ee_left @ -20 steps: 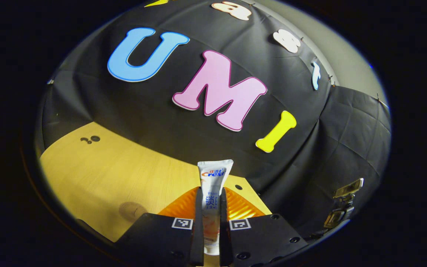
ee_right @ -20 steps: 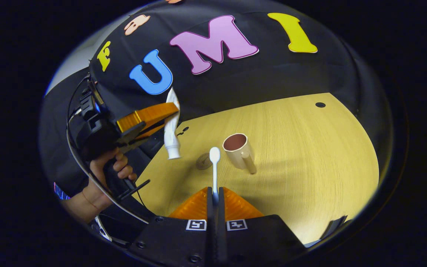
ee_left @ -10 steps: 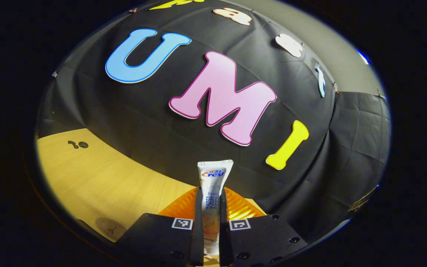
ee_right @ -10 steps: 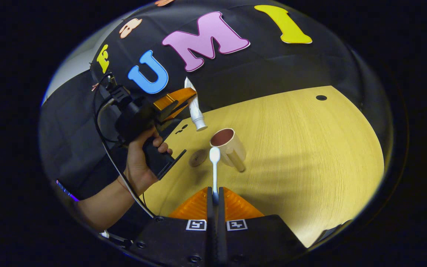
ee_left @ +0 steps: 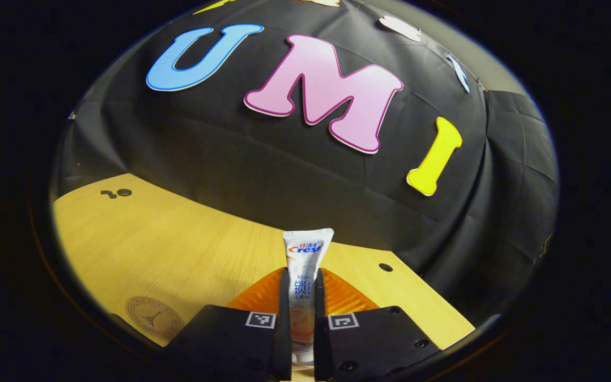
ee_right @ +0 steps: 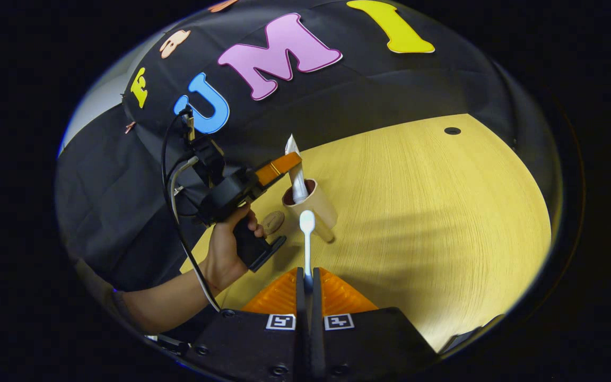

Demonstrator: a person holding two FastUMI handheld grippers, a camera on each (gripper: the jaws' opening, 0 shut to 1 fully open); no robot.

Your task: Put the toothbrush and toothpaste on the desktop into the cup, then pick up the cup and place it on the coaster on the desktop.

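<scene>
While we hold the toothbrush pinched in the right tongs, its head pointing at the cup, we risk knocking that cup over if we push forward too low, since the handle side faces us. Just beyond, our left tongs grip the toothpaste with its cap end already dipped into the cup's mouth; releasing it while it leans could tip the light cup or let the tube catch on the rim. From the left gripper view, the tube sits clamped between both fingers. Beside the cup, toward the table's left edge, lies the coaster, close enough that a toppling cup would land across it.
</scene>
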